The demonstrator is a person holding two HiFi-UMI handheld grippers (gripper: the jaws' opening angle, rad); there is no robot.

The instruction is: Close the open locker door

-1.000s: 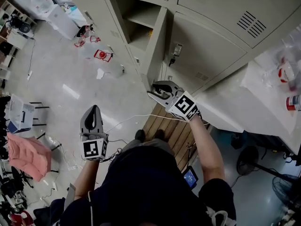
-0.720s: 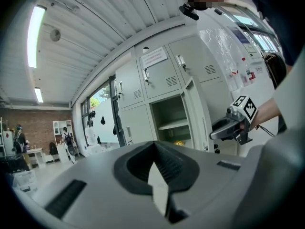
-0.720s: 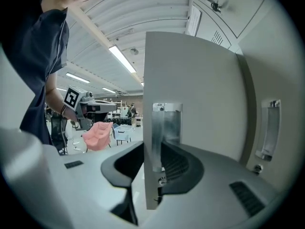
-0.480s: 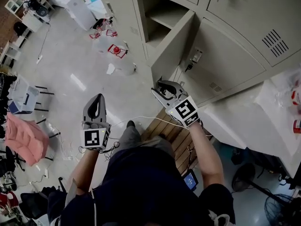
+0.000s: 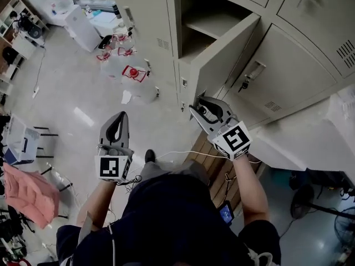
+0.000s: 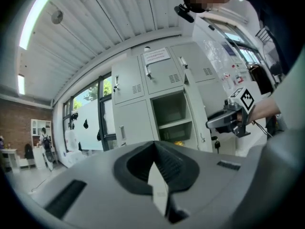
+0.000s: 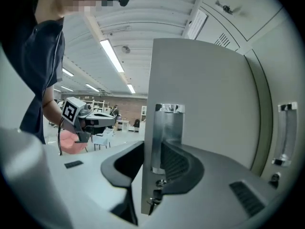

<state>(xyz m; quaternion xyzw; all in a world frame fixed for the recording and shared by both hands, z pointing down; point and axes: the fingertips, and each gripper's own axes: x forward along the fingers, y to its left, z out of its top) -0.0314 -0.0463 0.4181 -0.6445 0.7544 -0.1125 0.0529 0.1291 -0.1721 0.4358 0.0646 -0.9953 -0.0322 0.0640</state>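
Door: locker door (image 5: 224, 65) stands ajar, a flat beige sheet-metal panel w/ a shiny steel latch plate (image 7: 167, 128) on its free edge.
Where: lower row of the locker bank (image 5: 310, 65), swung out from a compartment w/ one shelf (image 5: 208, 24).
R tool (image 5: 201, 105): clamped narrow on the door's free edge, at the latch plate.
L tool (image 5: 116, 121): tips together, nothing in it, above the glossy floor (image 5: 83, 110).
Writing: paper notice (image 6: 156, 55) on an upper door, too small to read.
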